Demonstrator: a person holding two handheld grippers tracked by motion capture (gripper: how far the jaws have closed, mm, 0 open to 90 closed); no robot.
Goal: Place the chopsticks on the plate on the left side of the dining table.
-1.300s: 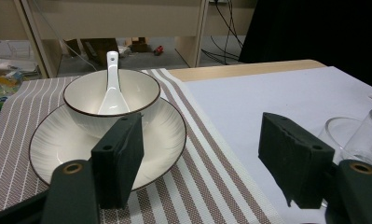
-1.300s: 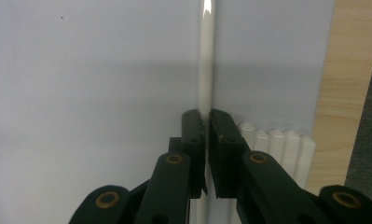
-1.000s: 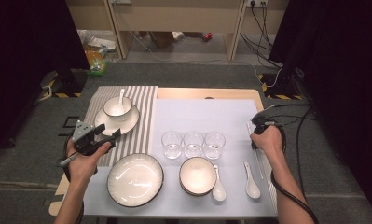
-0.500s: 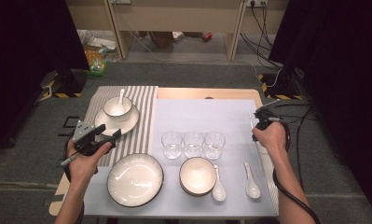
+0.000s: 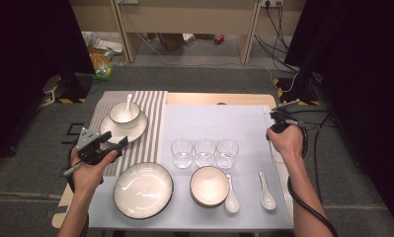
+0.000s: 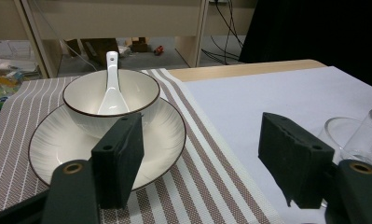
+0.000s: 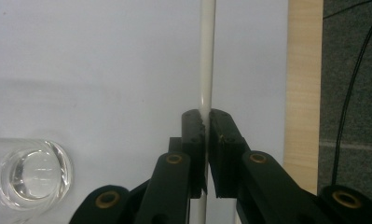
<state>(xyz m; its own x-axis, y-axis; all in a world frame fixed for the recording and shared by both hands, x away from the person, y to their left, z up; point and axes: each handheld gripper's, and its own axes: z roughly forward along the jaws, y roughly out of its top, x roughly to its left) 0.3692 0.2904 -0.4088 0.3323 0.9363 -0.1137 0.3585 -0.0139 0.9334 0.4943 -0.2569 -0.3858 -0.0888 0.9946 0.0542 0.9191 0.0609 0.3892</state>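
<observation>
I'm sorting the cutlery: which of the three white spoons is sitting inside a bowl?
The spoon in the small bowl on the striped mat, far left. The other two spoons lie flat on the white sheet right of the near bowl.

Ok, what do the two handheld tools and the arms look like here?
Both tools are black, each with two jaws faced in dark foam pads and brass-coloured pivot rivets. The left tool carries a grey three-cornered plate; a black cable trails from the right tool. The forearms are bare, with no sleeves in view.
</observation>
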